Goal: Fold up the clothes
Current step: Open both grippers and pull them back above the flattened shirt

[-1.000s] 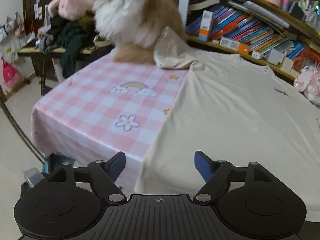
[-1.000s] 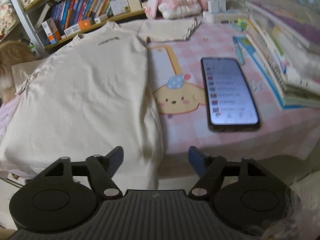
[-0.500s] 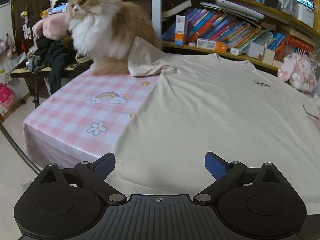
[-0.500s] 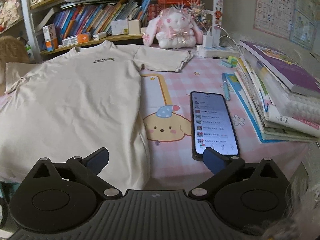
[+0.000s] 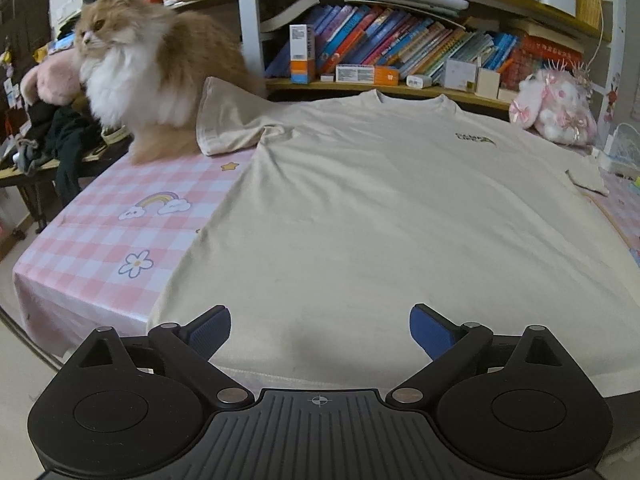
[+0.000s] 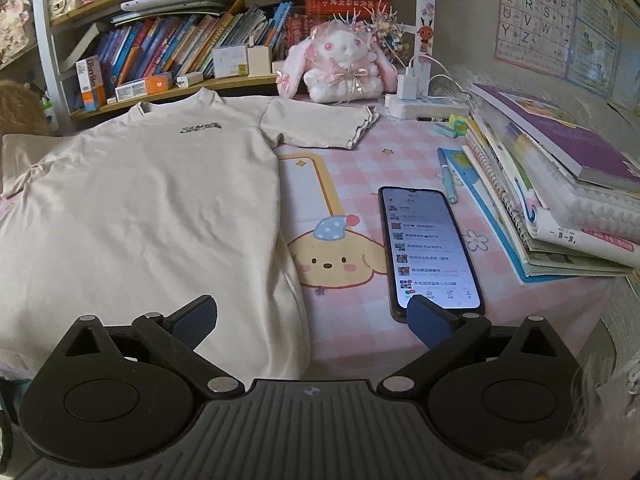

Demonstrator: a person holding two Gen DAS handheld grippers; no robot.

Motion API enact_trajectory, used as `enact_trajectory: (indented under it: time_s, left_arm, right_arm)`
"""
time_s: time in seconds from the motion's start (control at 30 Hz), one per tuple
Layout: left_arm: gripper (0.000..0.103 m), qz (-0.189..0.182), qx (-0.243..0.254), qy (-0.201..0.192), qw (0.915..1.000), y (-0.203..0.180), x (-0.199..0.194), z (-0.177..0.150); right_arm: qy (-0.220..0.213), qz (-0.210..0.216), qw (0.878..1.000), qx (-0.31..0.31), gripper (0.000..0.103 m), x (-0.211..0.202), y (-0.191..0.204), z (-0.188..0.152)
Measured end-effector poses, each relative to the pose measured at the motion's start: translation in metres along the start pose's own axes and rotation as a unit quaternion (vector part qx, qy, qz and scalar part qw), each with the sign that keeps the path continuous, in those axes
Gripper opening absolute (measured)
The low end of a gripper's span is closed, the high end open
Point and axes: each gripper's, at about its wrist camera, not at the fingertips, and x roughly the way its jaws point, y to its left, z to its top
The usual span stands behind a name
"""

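Cream T-shirt [image 5: 360, 216] spread flat, front up, on pink checked tablecloth [image 5: 100, 240], collar toward bookshelf [image 5: 400, 52]. Left gripper [image 5: 320, 330] spread wide, gripping nothing, above near hem, cloth below between pads. Right gripper [image 6: 312, 318] spread wide, empty, over shirt's lower right corner; one blue pad over cloth, other at phone [image 6: 430, 244] end. Cat [image 5: 148, 80] sitting against left sleeve.

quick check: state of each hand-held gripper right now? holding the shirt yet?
Left hand-held gripper: open, holding nothing, above the T-shirt hem.
Right hand-held gripper: open, holding nothing, over the T-shirt's side edge near the phone.
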Motion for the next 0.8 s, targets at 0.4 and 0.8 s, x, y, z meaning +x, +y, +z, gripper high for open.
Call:
enact_trajectory:
  time_s: [0.4, 0.8]
  left_arm:
    - [0.098, -0.067, 0.074, -0.023, 0.9947, -0.007, 0.044, 0.048]
    - [0.098, -0.102, 0.095, -0.019, 0.99, 0.019, 0.093, 0.082]
  right_arm:
    - [-0.006, -0.036, 0.999, 0.017, 0.102, 0.01, 0.036, 0.017]
    - [-0.006, -0.068, 0.996, 0.049, 0.102, 0.033, 0.082, 0.039]
